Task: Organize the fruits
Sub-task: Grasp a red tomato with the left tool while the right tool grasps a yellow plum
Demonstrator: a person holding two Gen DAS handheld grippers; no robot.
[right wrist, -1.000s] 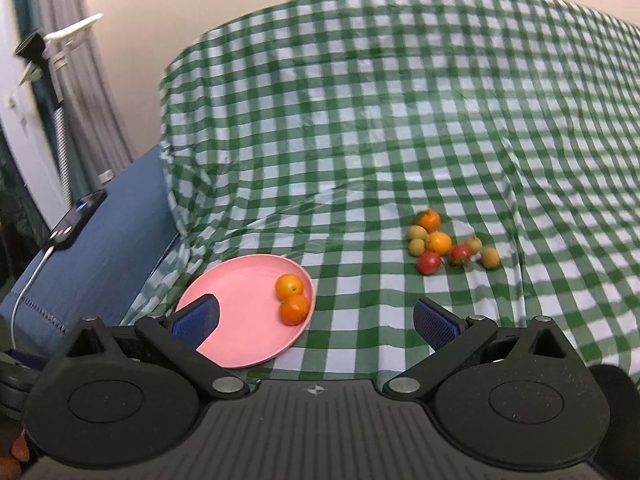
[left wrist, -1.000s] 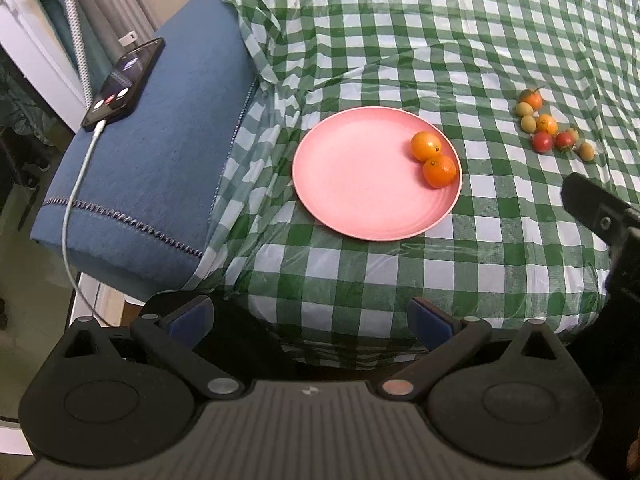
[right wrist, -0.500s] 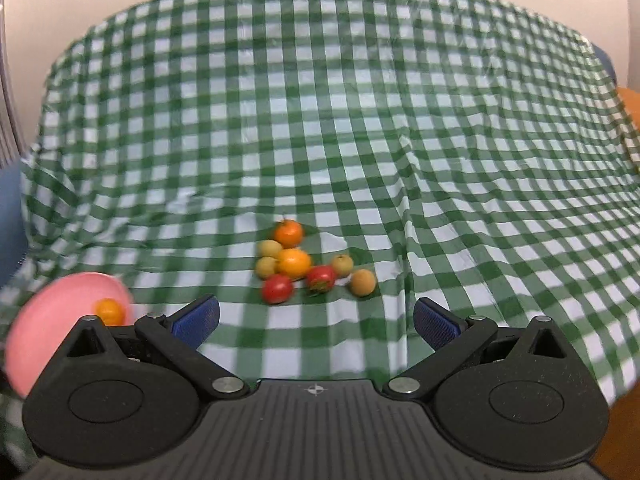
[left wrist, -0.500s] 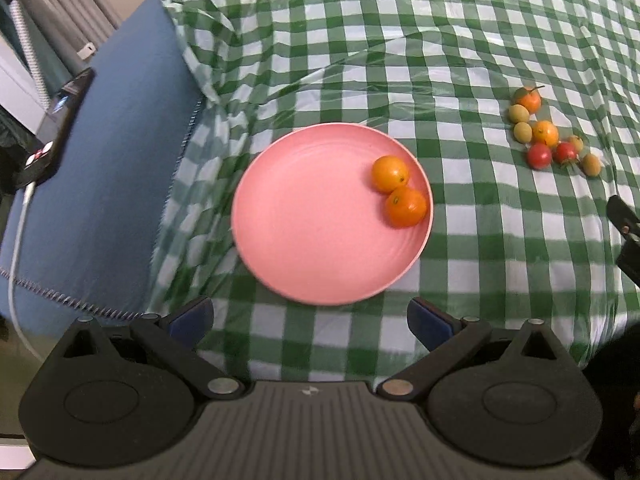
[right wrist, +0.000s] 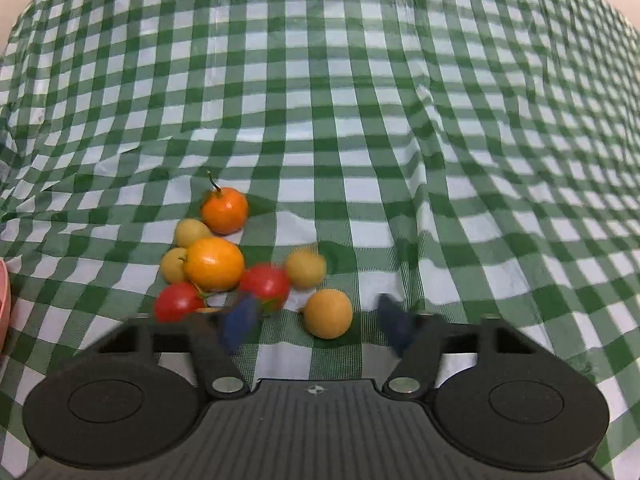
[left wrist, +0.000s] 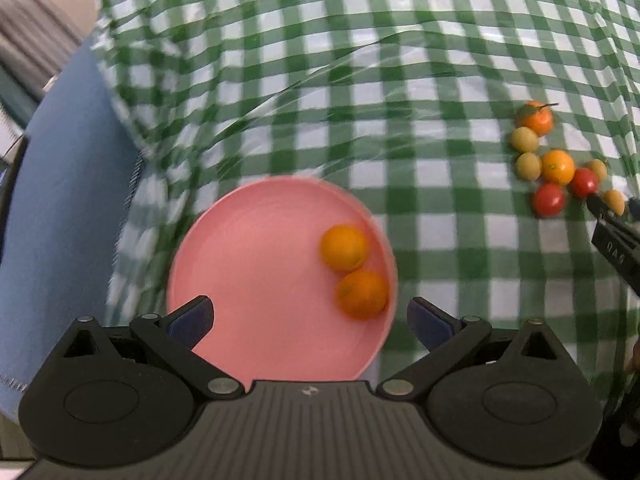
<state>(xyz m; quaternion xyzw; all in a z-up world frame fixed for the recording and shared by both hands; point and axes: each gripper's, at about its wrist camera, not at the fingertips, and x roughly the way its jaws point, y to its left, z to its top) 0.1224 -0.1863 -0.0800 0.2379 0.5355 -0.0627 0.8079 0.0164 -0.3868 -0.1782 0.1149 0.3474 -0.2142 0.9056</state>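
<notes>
I am working the pick-up step: my right gripper (right wrist: 316, 322) is reaching low over the green checked counter (right wrist: 360, 100) with its fingers (right wrist: 240, 322) spread and blurred either side of a small yellow-orange fruit (right wrist: 328, 313), the nearest of the loose pile (right wrist: 224, 256), which is lying well right of the pink plate (left wrist: 256, 264). The fingers are not gripping anything yet. The left finger is sitting just beside a red tomato (right wrist: 266, 286), so I judge the next move is calling for a careful squeeze on the yellow fruit alone, without nudging the tomato. My left gripper (left wrist: 310, 318) is hovering over the near edge of the plate, fingers spread wide and empty. Two oranges (left wrist: 352, 270) are already lying touching at the plate's right side.
</notes>
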